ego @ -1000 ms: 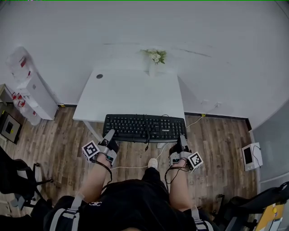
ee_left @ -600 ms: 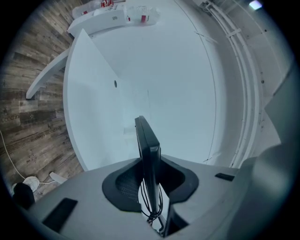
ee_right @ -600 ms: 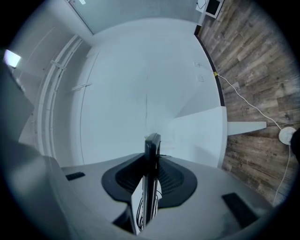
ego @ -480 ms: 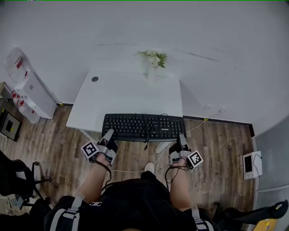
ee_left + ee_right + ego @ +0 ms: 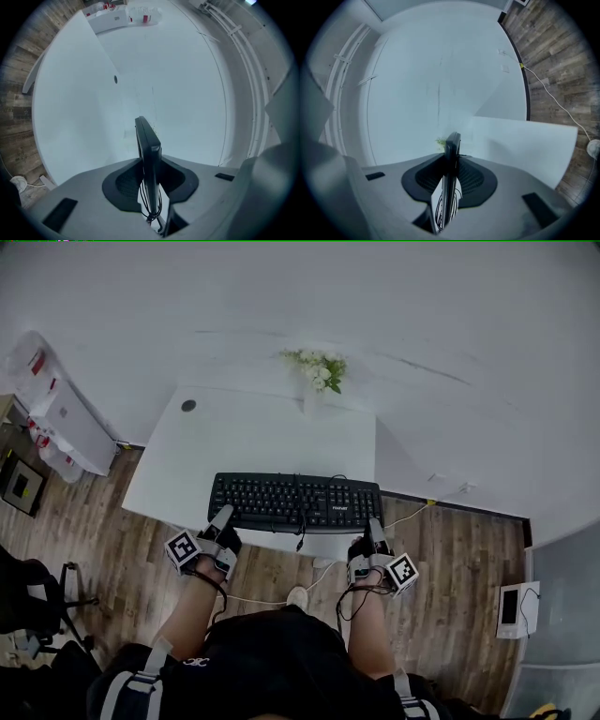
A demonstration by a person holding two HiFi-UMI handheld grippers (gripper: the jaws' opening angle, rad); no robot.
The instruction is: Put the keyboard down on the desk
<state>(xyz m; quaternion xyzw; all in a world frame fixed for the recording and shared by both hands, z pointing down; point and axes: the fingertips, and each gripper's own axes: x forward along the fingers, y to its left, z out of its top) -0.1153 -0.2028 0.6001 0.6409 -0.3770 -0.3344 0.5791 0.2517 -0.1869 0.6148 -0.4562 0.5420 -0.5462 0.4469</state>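
Note:
A black keyboard hangs level over the near edge of the white desk, its coiled cable dangling below the middle. My left gripper is shut on the keyboard's near left corner, and my right gripper is shut on its near right corner. In the left gripper view the keyboard shows edge-on, pinched between the dark pads of the left gripper. The right gripper view shows the same: the keyboard's thin edge clamped in the right gripper.
A vase of white flowers stands at the desk's far edge by the wall. A round cable hole sits at the far left corner. A white cabinet stands left of the desk. Wooden floor with a white cable lies to the right.
The keyboard and both grippers have moved forward, so more of the keyboard now lies over the desk top. Both grips are unchanged.

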